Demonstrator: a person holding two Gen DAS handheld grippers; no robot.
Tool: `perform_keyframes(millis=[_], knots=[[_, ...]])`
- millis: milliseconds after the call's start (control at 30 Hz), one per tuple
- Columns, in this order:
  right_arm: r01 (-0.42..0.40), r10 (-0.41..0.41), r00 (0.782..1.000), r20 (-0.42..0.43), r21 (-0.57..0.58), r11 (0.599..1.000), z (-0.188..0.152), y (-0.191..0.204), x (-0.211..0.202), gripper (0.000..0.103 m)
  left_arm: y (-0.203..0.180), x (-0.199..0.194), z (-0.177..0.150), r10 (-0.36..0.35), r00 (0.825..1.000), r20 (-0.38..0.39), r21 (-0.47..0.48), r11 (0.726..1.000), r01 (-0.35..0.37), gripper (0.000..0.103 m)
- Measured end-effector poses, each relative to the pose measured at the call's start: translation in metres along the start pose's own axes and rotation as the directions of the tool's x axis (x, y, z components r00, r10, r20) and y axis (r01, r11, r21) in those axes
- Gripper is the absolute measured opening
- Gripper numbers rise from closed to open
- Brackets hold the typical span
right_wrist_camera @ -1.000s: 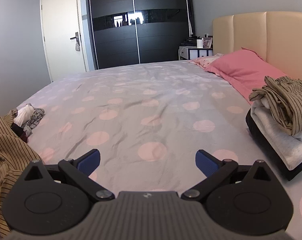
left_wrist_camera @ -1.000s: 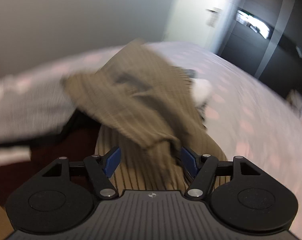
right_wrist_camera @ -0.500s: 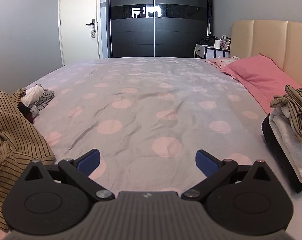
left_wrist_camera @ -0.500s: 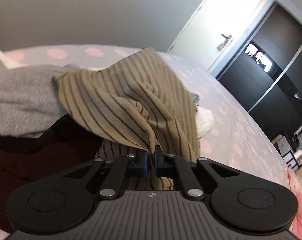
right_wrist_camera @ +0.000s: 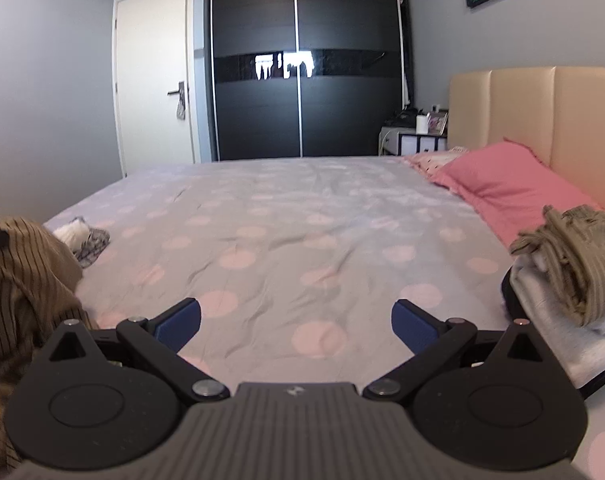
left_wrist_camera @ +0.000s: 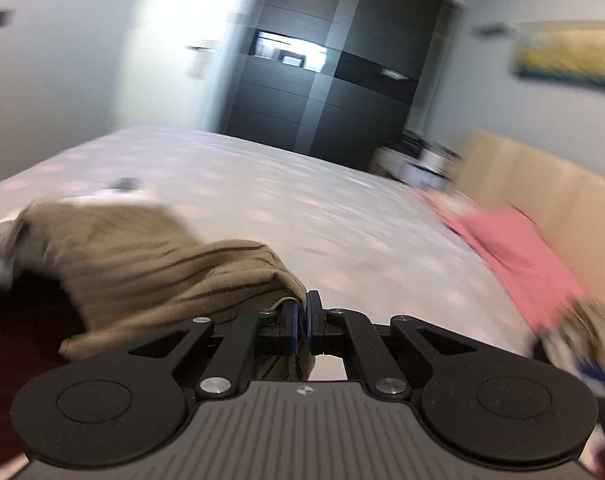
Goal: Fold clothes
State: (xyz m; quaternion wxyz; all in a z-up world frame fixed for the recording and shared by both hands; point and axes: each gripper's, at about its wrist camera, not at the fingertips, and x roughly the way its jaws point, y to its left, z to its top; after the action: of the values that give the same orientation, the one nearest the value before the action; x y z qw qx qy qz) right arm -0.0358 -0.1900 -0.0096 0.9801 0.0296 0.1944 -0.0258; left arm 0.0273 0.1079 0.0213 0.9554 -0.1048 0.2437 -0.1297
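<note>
A tan garment with thin dark stripes (left_wrist_camera: 142,264) trails to the left of my left gripper (left_wrist_camera: 301,312), which is shut on a bunched edge of it. The same striped garment (right_wrist_camera: 18,280) fills the left edge of the right wrist view. My right gripper (right_wrist_camera: 296,318) hangs open above the grey bedspread with pink dots (right_wrist_camera: 286,224), nothing between its blue pads (right_wrist_camera: 180,320). The left wrist view is blurred by motion.
A stack of folded clothes (right_wrist_camera: 562,280) sits at the right on the bed, topped by another striped piece. Small white and grey items (right_wrist_camera: 82,236) lie at the left. Pink pillow (right_wrist_camera: 498,184), beige headboard (right_wrist_camera: 542,116), dark wardrobe (right_wrist_camera: 302,60) and door (right_wrist_camera: 154,80) stand beyond.
My left gripper shut on the striped garment and swung right with it, lifting the cloth. The right gripper rose slightly and stayed open.
</note>
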Motion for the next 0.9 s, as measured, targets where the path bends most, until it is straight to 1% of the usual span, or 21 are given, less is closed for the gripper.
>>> perform_keyframes(millis=[67, 133, 200, 233, 267, 333, 400, 433, 467, 500, 567, 600, 633, 700, 767, 833, 900], knots=[[0.0, 0.0, 1.0, 0.018, 0.007, 1.0, 0.008, -0.008, -0.01, 0.102, -0.035, -0.006, -0.017, -0.099, 0.994, -0.053, 0.029, 0.994, 0.101, 0.002], [-0.005, 0.004, 0.999, 0.035, 0.014, 1.0, 0.016, -0.017, -0.02, 0.102, -0.064, -0.01, -0.042, -0.18, 0.976, -0.127, 0.059, 0.98, 0.188, 0.002], [-0.018, 0.018, 0.999, 0.032, 0.007, 1.0, 0.024, -0.026, -0.028, 0.102, -0.093, -0.012, -0.066, -0.244, 0.946, -0.212, 0.088, 0.959, 0.268, 0.002], [-0.025, 0.024, 0.999, 0.03, 0.004, 1.0, 0.028, -0.03, -0.032, 0.102, -0.106, -0.013, -0.078, -0.271, 0.928, -0.256, 0.102, 0.947, 0.305, 0.002], [-0.028, 0.028, 1.0, 0.011, -0.008, 1.0, 0.03, -0.033, -0.034, 0.102, -0.116, -0.014, -0.089, -0.293, 0.908, -0.299, 0.114, 0.934, 0.339, 0.002], [-0.037, 0.036, 0.999, -0.026, -0.032, 0.999, 0.035, -0.038, -0.037, 0.102, -0.13, -0.014, -0.11, -0.322, 0.861, -0.393, 0.134, 0.907, 0.4, 0.002], [-0.067, 0.063, 0.995, -0.082, -0.047, 0.997, 0.037, -0.04, -0.037, 0.102, -0.14, -0.016, -0.118, -0.324, 0.835, -0.444, 0.162, 0.888, 0.431, 0.003], [-0.091, 0.085, 0.991, -0.107, -0.054, 0.994, 0.036, -0.04, -0.038, 0.102, -0.144, -0.017, -0.122, -0.323, 0.823, -0.467, 0.175, 0.879, 0.444, 0.007], [-0.114, 0.105, 0.987, -0.126, -0.07, 0.991, 0.035, -0.037, -0.038, 0.102, -0.146, -0.02, -0.124, -0.317, 0.819, -0.478, 0.182, 0.876, 0.446, 0.014], [-0.138, 0.125, 0.982, -0.145, -0.086, 0.987, 0.034, -0.035, -0.039, 0.101, -0.147, -0.022, -0.126, -0.313, 0.816, -0.486, 0.189, 0.874, 0.448, 0.019], [-0.192, 0.167, 0.97, -0.175, -0.137, 0.972, 0.028, -0.024, -0.042, 0.101, -0.146, -0.032, -0.125, -0.33, 0.815, -0.477, 0.188, 0.867, 0.461, 0.043], [-0.218, 0.187, 0.964, -0.19, -0.159, 0.963, 0.025, -0.019, -0.043, 0.101, -0.139, -0.04, -0.126, -0.341, 0.816, -0.467, 0.183, 0.865, 0.467, 0.047], [-0.248, 0.211, 0.956, -0.206, -0.172, 0.953, 0.023, -0.012, -0.044, 0.101, -0.133, -0.046, -0.125, -0.348, 0.818, -0.459, 0.178, 0.865, 0.468, 0.05], [-0.301, 0.253, 0.937, -0.239, -0.19, 0.935, 0.017, -0.001, -0.042, 0.101, -0.128, -0.051, -0.121, -0.347, 0.824, -0.448, 0.174, 0.87, 0.461, 0.051], [-0.338, 0.279, 0.921, -0.273, -0.202, 0.919, 0.013, 0.01, -0.038, 0.096, -0.118, -0.056, -0.119, -0.328, 0.841, -0.431, 0.179, 0.882, 0.435, 0.054], [-0.364, 0.29, 0.908, -0.302, -0.228, 0.903, 0.009, 0.022, -0.032, 0.092, -0.109, -0.058, -0.114, -0.286, 0.862, -0.418, 0.171, 0.907, 0.384, 0.054], [-0.392, 0.303, 0.894, -0.331, -0.248, 0.886, 0.005, 0.034, -0.027, 0.092, -0.096, -0.062, -0.115, -0.238, 0.882, -0.408, 0.156, 0.933, 0.324, 0.054]])
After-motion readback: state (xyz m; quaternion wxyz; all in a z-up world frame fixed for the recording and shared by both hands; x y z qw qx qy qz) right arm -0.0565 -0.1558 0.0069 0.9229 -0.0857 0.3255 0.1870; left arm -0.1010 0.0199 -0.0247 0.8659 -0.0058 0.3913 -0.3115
